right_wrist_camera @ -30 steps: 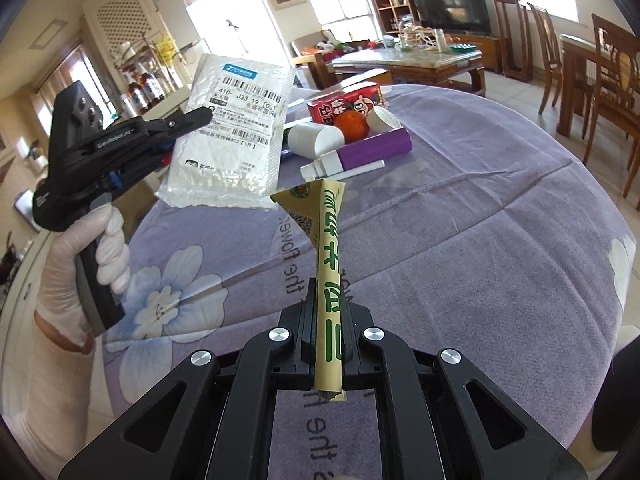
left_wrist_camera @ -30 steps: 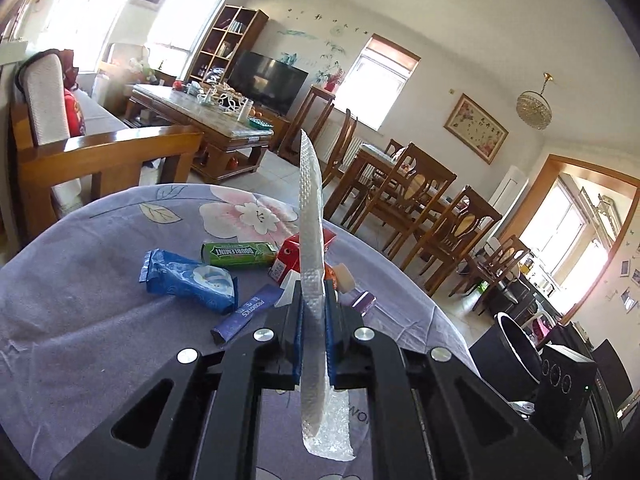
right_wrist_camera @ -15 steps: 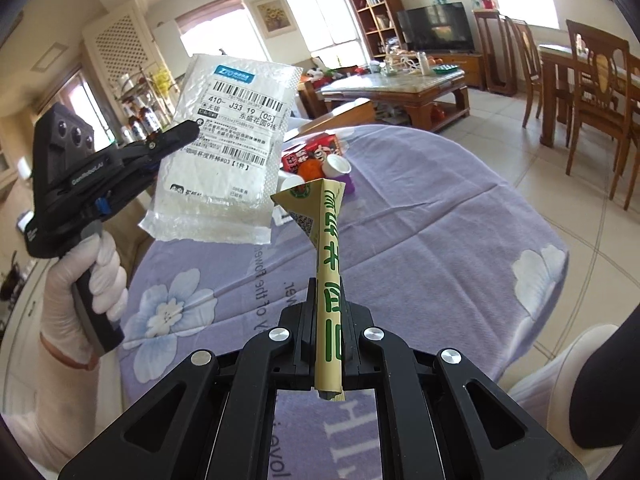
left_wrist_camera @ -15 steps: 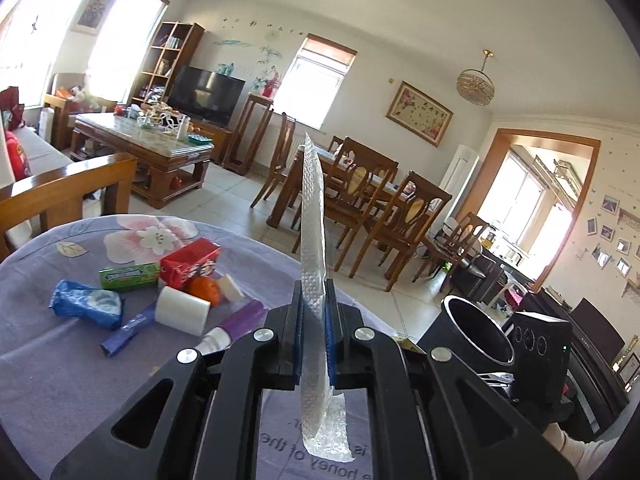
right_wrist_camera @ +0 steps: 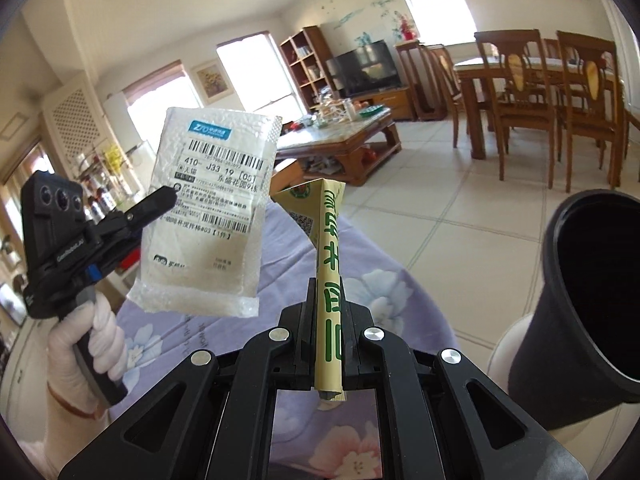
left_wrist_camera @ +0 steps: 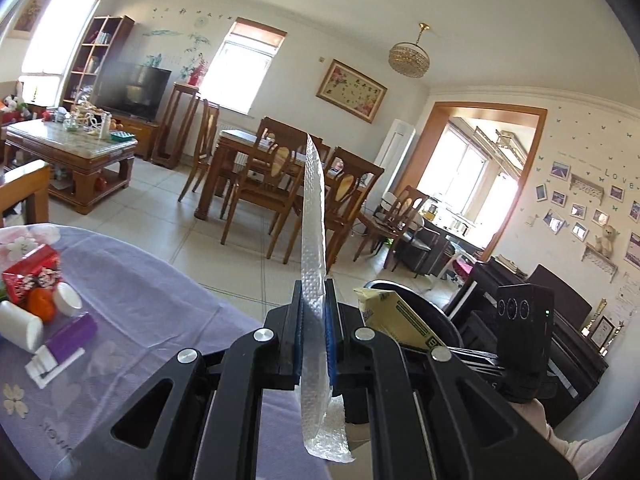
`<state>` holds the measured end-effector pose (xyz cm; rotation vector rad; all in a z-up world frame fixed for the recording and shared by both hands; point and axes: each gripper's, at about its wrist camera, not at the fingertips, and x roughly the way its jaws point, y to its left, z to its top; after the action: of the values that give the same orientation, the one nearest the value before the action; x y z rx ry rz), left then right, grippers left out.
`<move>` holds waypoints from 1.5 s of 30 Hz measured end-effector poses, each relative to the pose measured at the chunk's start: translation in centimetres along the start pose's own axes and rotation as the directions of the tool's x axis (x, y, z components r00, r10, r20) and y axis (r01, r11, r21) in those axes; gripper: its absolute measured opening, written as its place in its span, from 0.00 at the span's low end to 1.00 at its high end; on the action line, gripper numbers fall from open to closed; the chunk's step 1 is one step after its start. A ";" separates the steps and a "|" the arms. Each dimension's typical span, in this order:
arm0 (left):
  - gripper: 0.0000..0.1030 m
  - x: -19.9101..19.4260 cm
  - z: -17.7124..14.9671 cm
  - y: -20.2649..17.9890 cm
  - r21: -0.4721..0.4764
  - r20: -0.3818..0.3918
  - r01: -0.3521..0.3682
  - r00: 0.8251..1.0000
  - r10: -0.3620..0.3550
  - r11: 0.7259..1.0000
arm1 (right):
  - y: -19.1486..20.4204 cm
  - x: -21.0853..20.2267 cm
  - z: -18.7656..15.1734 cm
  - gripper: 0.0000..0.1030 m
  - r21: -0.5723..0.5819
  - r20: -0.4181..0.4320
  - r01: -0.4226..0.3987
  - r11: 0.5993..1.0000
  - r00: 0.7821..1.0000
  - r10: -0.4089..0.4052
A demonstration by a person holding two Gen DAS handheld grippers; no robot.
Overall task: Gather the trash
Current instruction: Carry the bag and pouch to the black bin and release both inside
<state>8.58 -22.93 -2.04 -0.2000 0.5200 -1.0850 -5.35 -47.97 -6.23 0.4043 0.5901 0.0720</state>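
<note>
My left gripper point(left_wrist_camera: 313, 300) is shut on a white bubble mailer point(left_wrist_camera: 314, 248), seen edge-on; in the right wrist view the mailer point(right_wrist_camera: 212, 216) shows its shipping label and hangs from the left gripper point(right_wrist_camera: 164, 198) above the table. My right gripper point(right_wrist_camera: 329, 312) is shut on a tan paper wrapper with green print point(right_wrist_camera: 330, 264); it also shows in the left wrist view point(left_wrist_camera: 396, 316). A black trash bin point(right_wrist_camera: 592, 312) stands off the table's edge at the right, its rim point(left_wrist_camera: 416, 292) behind the wrapper.
The table with a purple flowered cloth point(left_wrist_camera: 132, 292) carries a red carton point(left_wrist_camera: 30, 272), an orange item point(left_wrist_camera: 40, 308), a white cylinder point(left_wrist_camera: 18, 330) and a purple box point(left_wrist_camera: 70, 338). Wooden dining chairs point(left_wrist_camera: 260, 188), a coffee table point(left_wrist_camera: 68, 152) and tiled floor lie beyond.
Both grippers have swung right, away from the table's middle toward the black bin. The bin has come into the right wrist view. The mailer and wrapper stay gripped.
</note>
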 end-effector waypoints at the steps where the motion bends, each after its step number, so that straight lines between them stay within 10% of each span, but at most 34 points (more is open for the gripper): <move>1: 0.10 1.0 -0.2 -0.5 -0.003 -0.006 0.023 1.000 -0.023 1.000 | -1.1 -0.8 0.1 0.07 0.017 0.013 0.019 1.000 1.000 -0.019; 19: 0.10 20.7 -4.5 -9.7 -0.155 -0.167 0.333 0.919 -0.357 0.930 | -20.4 -12.8 -2.1 0.07 0.342 0.173 0.265 0.902 0.925 -0.337; 32: 0.12 28.0 -8.4 -11.7 -0.109 -0.321 0.268 0.902 -0.289 0.957 | -26.7 -10.8 -5.4 0.07 0.450 0.108 0.312 0.837 0.911 -0.398; 36: 0.14 28.2 -8.5 -11.5 -0.109 -0.343 0.231 0.904 -0.255 0.967 | -27.1 -10.0 -5.3 0.25 0.455 0.090 0.317 0.832 0.913 -0.397; 38: 0.15 27.9 -8.4 -11.4 -0.106 -0.350 0.217 0.905 -0.241 0.970 | -27.2 -9.9 -5.3 0.49 0.461 0.092 0.323 0.826 0.909 -0.407; 42: 0.51 27.2 -8.1 -11.4 -0.094 -0.343 0.187 0.916 -0.208 0.978 | -27.0 -10.0 -5.0 0.52 0.464 0.099 0.328 0.823 0.904 -0.417; 45: 0.55 26.4 -7.7 -11.7 -0.074 -0.327 0.187 0.923 -0.201 0.980 | -26.7 -10.3 -4.6 0.52 0.454 0.107 0.333 0.827 0.901 -0.421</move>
<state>5.04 -50.89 -12.04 -0.1049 0.8416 -1.3121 -17.75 -72.75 -14.74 0.7039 0.4712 -0.4893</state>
